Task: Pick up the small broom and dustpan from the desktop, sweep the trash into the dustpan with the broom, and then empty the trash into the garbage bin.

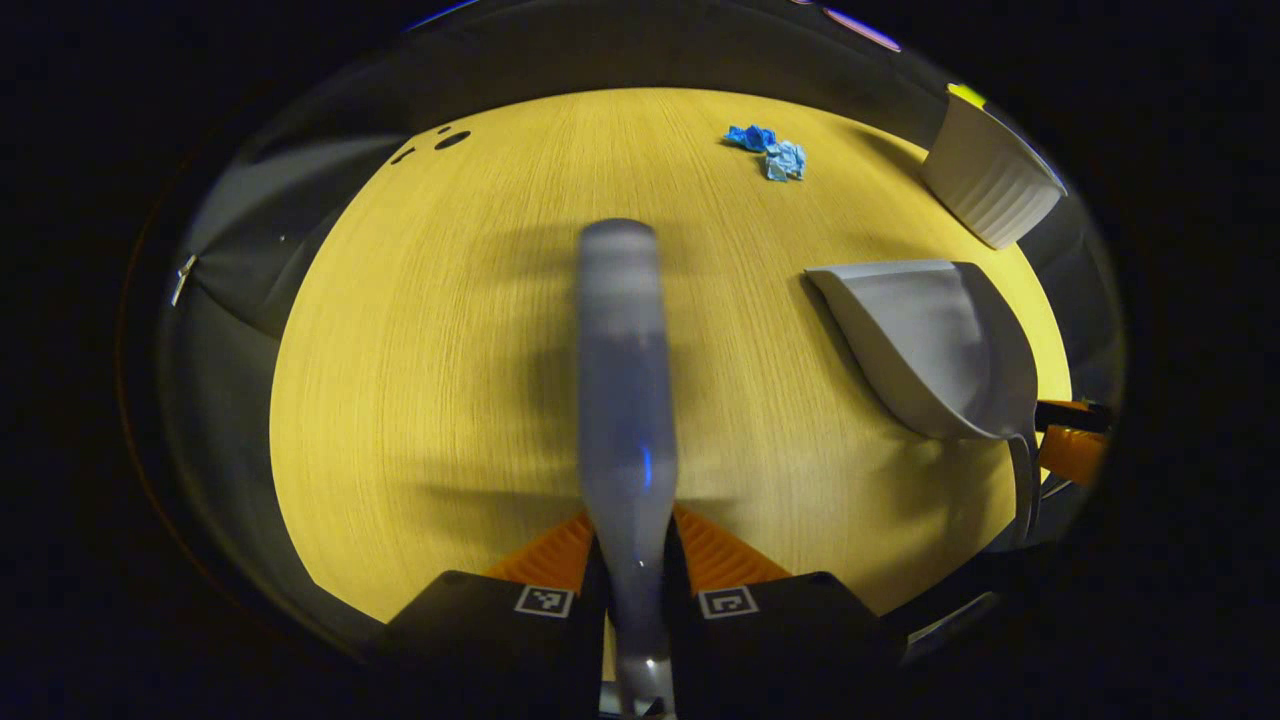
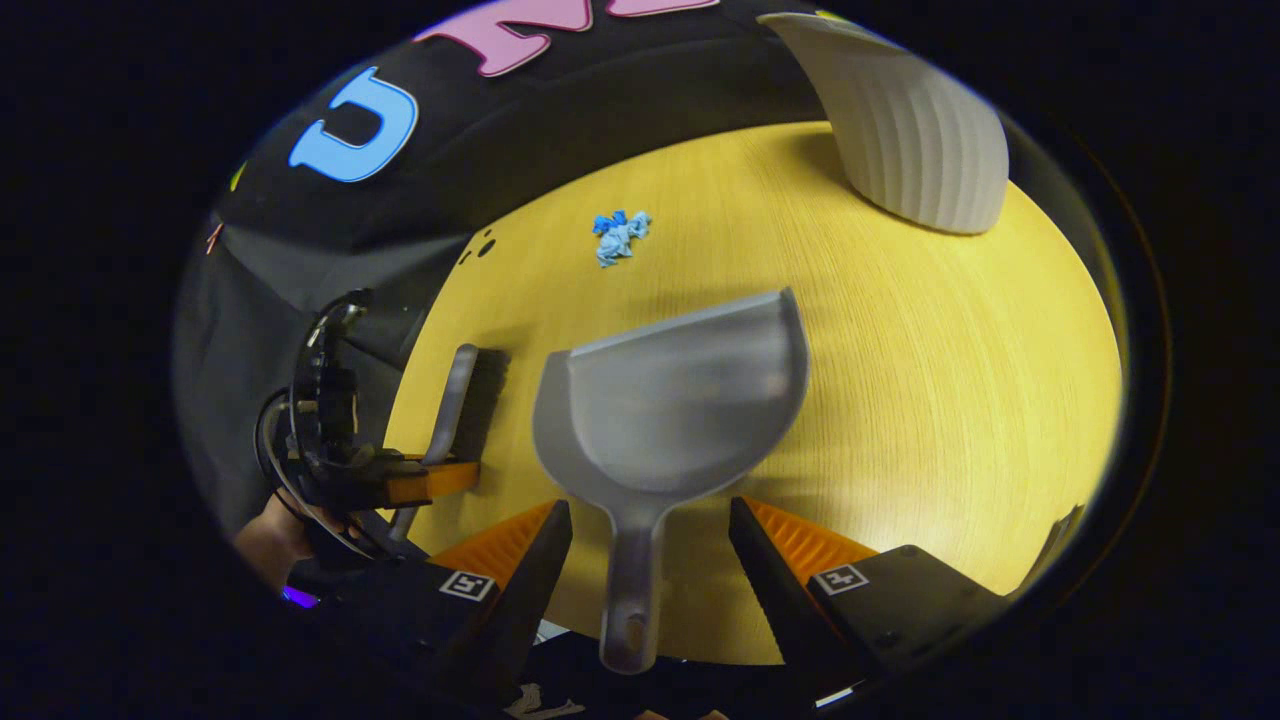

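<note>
In the left gripper view, the small broom is seen clamped between the two fingers of the left hand-held gripper, its grey handle running forward and up the middle of the picture, blurred, above the yellow wooden bench. The same broom is seen from the side in the right gripper view, its dark bristles turned toward the bench, with the left hand-held gripper and the hand that carries it at the left edge. The grey dustpan is shown in the right gripper view between the spread fingers of the right hand-held gripper, which stands open; the dustpan's handle lies in the gap, with clear space on both sides, and its mouth is turned away toward the far side of the bench. A crumpled blue scrap of trash lies on the far part of the bench, well apart from both tools. A white ribbed garbage bin is seen at the far right of the bench.
</note>
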### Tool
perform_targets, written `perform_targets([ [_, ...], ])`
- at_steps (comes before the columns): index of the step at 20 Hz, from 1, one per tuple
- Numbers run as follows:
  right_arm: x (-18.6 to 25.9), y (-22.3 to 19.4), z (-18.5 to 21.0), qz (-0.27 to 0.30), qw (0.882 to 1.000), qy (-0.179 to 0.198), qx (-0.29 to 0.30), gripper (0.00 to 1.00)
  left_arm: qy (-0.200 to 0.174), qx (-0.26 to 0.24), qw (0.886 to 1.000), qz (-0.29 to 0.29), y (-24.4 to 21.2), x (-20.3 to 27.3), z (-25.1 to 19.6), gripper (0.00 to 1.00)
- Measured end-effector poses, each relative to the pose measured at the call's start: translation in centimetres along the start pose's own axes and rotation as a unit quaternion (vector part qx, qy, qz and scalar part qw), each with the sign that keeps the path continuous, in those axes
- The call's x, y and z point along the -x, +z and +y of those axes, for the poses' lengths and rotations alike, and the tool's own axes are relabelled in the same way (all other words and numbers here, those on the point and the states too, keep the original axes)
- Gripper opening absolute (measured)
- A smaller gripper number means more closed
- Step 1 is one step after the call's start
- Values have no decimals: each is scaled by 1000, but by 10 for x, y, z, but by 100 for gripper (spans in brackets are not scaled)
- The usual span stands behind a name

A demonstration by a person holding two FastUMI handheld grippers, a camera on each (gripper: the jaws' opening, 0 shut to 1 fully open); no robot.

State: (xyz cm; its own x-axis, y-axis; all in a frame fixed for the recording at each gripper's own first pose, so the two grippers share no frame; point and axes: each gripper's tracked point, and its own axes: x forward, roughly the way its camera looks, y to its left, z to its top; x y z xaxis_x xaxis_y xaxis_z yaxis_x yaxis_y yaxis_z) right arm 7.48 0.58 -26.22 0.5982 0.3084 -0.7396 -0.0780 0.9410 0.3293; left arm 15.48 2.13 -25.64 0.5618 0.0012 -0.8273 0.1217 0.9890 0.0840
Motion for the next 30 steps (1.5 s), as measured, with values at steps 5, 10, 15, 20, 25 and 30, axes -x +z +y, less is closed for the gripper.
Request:
perform_targets([
  [5, -8, -7, -5, 25, 1000, -8, -9, 99, 14, 19, 998, -52, 6, 3, 0, 31],
  [10, -15, -16, -7, 46, 999, -16, -4, 99, 30, 20, 994, -100, 18, 17, 2, 27],
  [15, -28, -25, -11, 65, 997, -37, 4, 99, 19, 64, 990, -121, 22, 41, 2, 27],
  [20, -41, -24, -11, 59, 995, -66, 42, 95, 32, 70, 987, -144, 27, 53, 11, 27],
  [25, -49, -18, -11, 47, 996, -71, 31, 52, 23, 65, 986, -155, 32, 54, 3, 31],
  [30, -49, -17, -6, 49, 998, -25, 35, 38, 13, 62, 986, -152, 40, 41, 0, 28],
])
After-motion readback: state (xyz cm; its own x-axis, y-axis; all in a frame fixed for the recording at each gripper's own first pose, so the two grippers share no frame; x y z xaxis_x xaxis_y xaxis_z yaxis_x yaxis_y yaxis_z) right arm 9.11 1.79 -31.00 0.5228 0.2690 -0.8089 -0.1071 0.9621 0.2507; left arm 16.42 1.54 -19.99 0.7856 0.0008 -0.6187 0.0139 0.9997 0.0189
